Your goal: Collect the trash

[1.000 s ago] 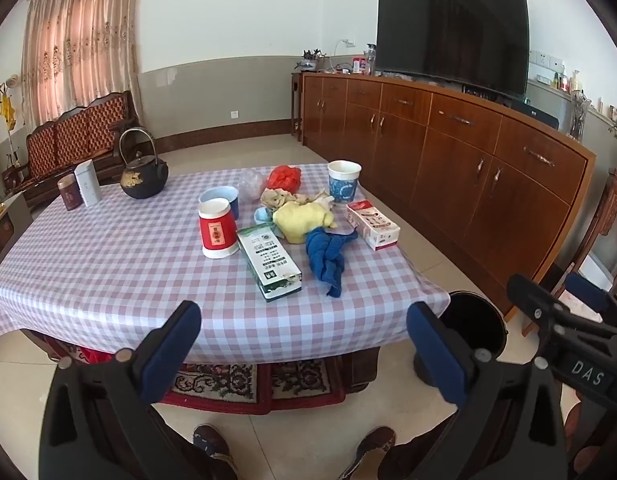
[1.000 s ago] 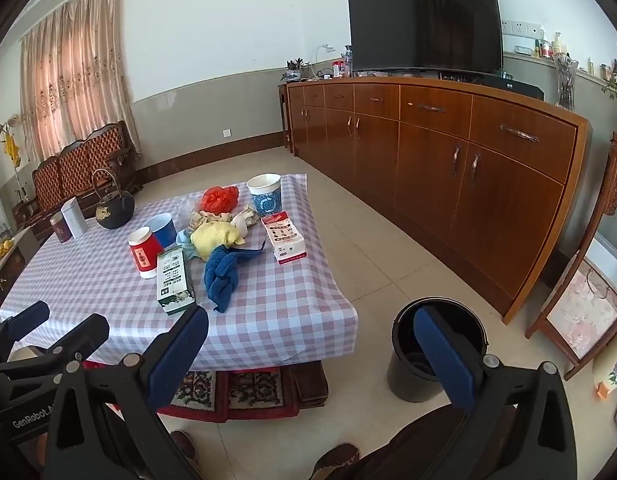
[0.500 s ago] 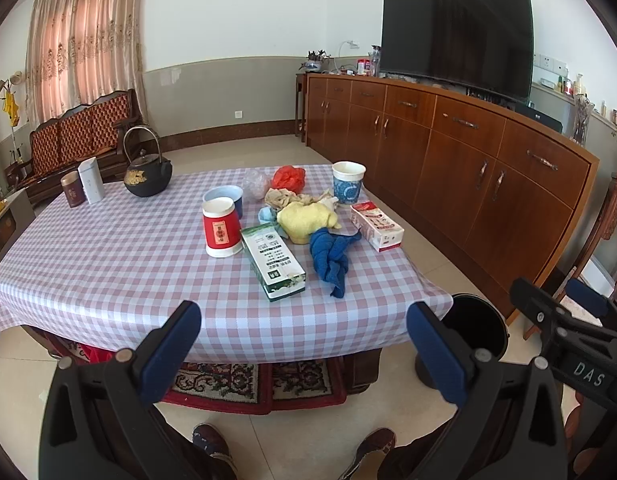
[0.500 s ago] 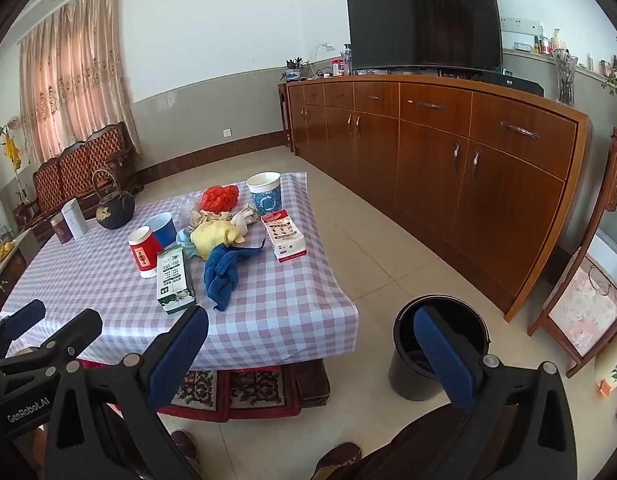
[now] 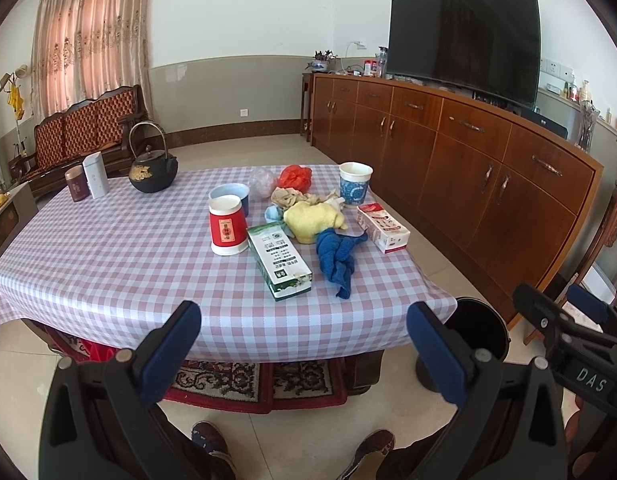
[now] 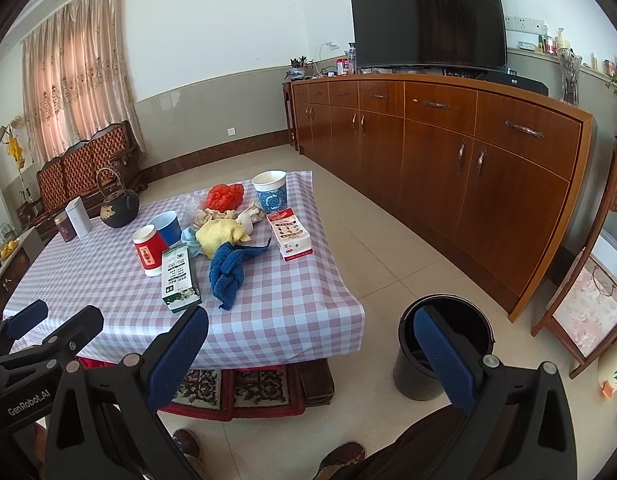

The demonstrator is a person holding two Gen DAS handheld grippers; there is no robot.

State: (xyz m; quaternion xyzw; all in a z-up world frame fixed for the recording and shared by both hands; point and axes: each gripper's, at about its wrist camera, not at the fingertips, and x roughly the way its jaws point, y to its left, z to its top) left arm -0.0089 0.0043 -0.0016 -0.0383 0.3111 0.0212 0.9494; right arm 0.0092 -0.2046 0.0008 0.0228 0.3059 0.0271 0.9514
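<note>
Fingers (image 5: pixel 172 344) of the left gripper (image 5: pixel 304 344) stand wide apart with nothing between them, their blue pads hanging short of the counter's (image 5: pixel 108 272) near edge. At the far left of the counter sit a brown tin (image 5: pixel 76 184) and a white box (image 5: pixel 95 175), with a black iron kettle (image 5: pixel 153 171) beside them; a broad stretch of bare checked cloth lies in front of these. Toward the middle stand a red paper cup (image 5: pixel 228 225) and a blue cup (image 5: pixel 231 197) just behind it. A green and white carton (image 5: pixel 279 261) lies flat beside the red cup, its end pointing at the near edge. Next comes the trash heap: a clear crumpled bag (image 5: pixel 262 182), a red plastic bag (image 5: pixel 295 177), beige scraps (image 5: pixel 292 197), a soft yellow cloth (image 5: pixel 314 219) and a twisted blue towel (image 5: pixel 337 258) touching it. A blue patterned paper cup (image 5: pixel 354 183) stands upright near the far right corner, and a red and white box (image 5: pixel 382 227) lies close to the right edge. The glossy cloth drapes over every side. Right of the counter, open tiled floor (image 6: pixel 372 240) runs to a long wooden sideboard (image 6: pixel 488 160). A round black bin (image 6: pixel 448 344) stands on that floor near the counter's near right corner. The right gripper's (image 6: pixel 312 356) fingers (image 6: pixel 440 356) are also spread, empty, 1 pad overlapping the bin's rim in its own view.
</note>
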